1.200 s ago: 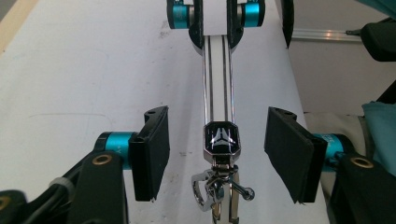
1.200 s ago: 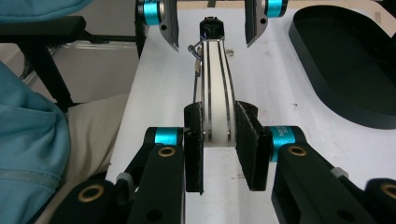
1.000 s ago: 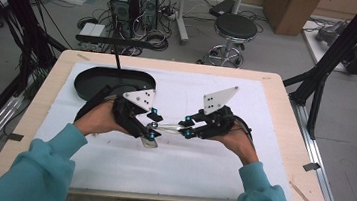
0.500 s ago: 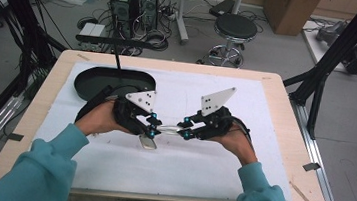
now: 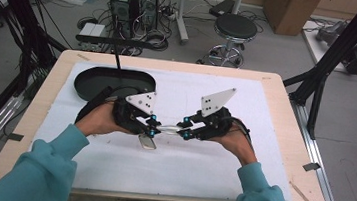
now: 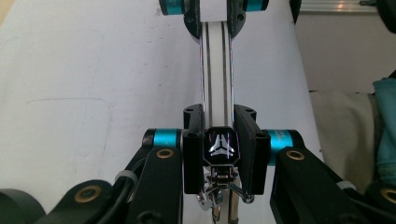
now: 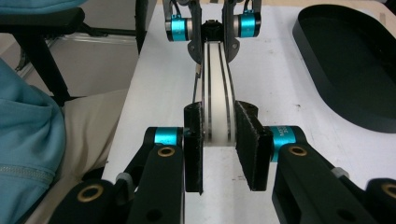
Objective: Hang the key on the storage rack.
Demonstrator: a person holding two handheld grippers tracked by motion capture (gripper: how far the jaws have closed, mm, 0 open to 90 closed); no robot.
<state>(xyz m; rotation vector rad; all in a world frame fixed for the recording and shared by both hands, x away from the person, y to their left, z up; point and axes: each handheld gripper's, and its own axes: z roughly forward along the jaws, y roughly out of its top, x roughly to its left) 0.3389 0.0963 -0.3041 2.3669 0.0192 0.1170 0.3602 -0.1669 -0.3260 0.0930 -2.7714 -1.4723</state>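
Observation:
A white strap (image 5: 168,128) with two dark stripes is stretched level between my two grippers above the white mat. My left gripper (image 5: 152,126) is shut on one end; its jaws have just been closing on that end. In the left gripper view the pads (image 6: 194,149) press the strap (image 6: 218,70) just behind a black emblem piece (image 6: 220,145) with a metal clasp (image 6: 219,186). My right gripper (image 5: 185,130) is shut on the other end, its pads (image 7: 247,144) clamping the strap (image 7: 217,93). A small silvery piece (image 5: 148,141) hangs below the left gripper.
A black oval tray (image 5: 93,79) lies at the mat's back left, beside the left hand, and appears again in the right gripper view (image 7: 355,60). The white mat (image 5: 241,152) covers most of the wooden table (image 5: 290,117). Teal sleeves come in from the front edge.
The left gripper's jaws have drawn together on the strap's end. Both hands stay where they were, and the strap remains stretched between them.

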